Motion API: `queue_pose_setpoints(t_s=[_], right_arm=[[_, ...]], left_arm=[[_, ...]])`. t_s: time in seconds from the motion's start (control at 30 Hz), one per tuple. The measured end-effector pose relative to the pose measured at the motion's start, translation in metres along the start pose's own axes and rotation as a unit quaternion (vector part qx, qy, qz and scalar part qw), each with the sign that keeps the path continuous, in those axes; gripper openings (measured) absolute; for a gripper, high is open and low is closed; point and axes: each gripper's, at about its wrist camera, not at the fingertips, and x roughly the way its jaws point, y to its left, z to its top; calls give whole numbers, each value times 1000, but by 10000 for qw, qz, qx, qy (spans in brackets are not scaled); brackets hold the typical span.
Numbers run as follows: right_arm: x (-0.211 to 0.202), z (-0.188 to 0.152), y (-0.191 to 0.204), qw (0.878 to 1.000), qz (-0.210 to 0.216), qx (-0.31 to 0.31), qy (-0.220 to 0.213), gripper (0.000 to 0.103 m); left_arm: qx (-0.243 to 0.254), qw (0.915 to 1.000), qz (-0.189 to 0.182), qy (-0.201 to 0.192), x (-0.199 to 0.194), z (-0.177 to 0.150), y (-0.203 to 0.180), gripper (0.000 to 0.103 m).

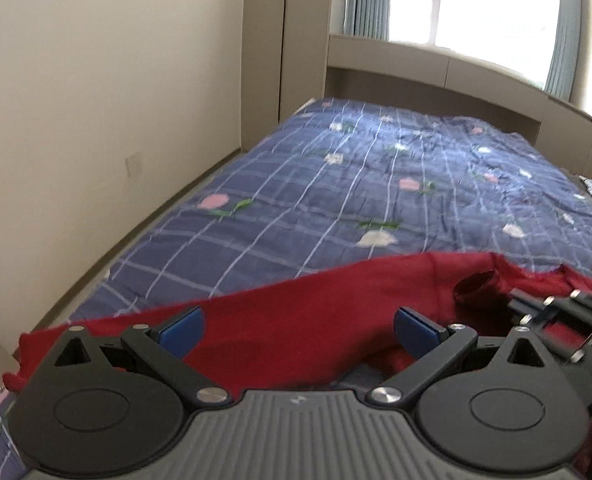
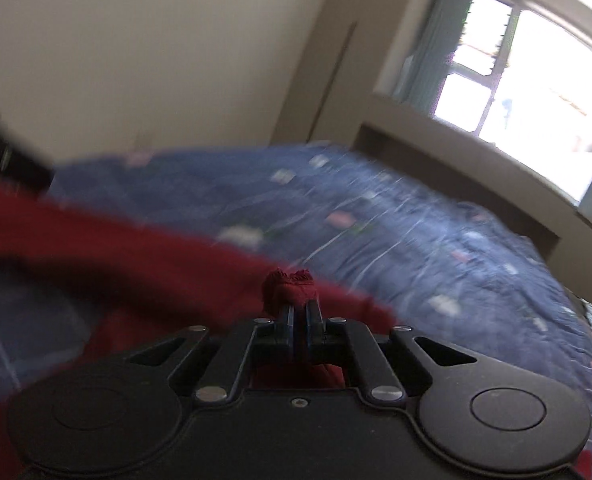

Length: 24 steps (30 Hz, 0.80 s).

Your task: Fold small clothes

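The red garment (image 1: 296, 320) lies at the near end of the bed (image 1: 336, 184), spread across the blue checked quilt (image 1: 280, 208) with its long edge running left to right. This placement gives it a flat, open surface for folding; the far part of the quilt carries nothing that shows.

Left tongs (image 1: 298, 326): wide apart. The two blue pads (image 1: 182, 330) stand on either side of a broad band of red cloth, and no cloth sits between them in a pinch. The tongs hover low over the middle of the garment. In this state they are ready to take a new hold or to press the cloth flat, which suits a fold in which one side is carried and the other side is held in place.

Right tongs (image 2: 299, 312): closed on the garment (image 2: 156, 264). A bunched knot of red fabric stands out just beyond the fingertips, so the hold is at an edge or corner and not on the flat of the cloth. A corner hold lets the cloth trail freely behind as it is carried. In the left wrist view the right tongs (image 1: 536, 308) show at the right end of the garment, beside a round opening in the cloth, probably a sleeve or leg hole.

The right wrist view is smeared, which suggests fast motion; fine detail of the cloth there cannot be read.

Judgement: the fold is in hand and incomplete. The garment is still largely spread. The risk lies in the small bunched hold, which may slip under a quick pull.
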Motion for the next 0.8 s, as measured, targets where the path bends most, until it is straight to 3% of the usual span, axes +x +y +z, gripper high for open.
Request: queue_pose_setpoints(t_s=[0.1,0.2,0.27,0.47,0.53,0.7,0.8], right_arm=[[2,-16,12,9997,84,-170,147,8],[-4,-22,10,9992,354,-102,123,30],[-17,-25,7,9990,445,-41,29,58],[-65,-49,-37,9996,128,201,-142,93],[-81,-65,-56,9993,-148,336,-78,100],[-114,-112,-103,9908,-1117,672,372,102],[-125,-140,-127,9792,-1763,720,698,102]], left_arm=[[8,10000,-18,77,8,-6,0,103],[17,9999,-124,105,14,-8,-8,103],[17,9997,-216,78,17,-9,-15,103],[90,9988,-474,-68,28,-11,-53,103],[122,9983,-561,-117,34,-14,-70,103],[288,9967,-733,-201,59,-24,-122,103],[378,9975,-403,-432,75,-33,-147,103]])
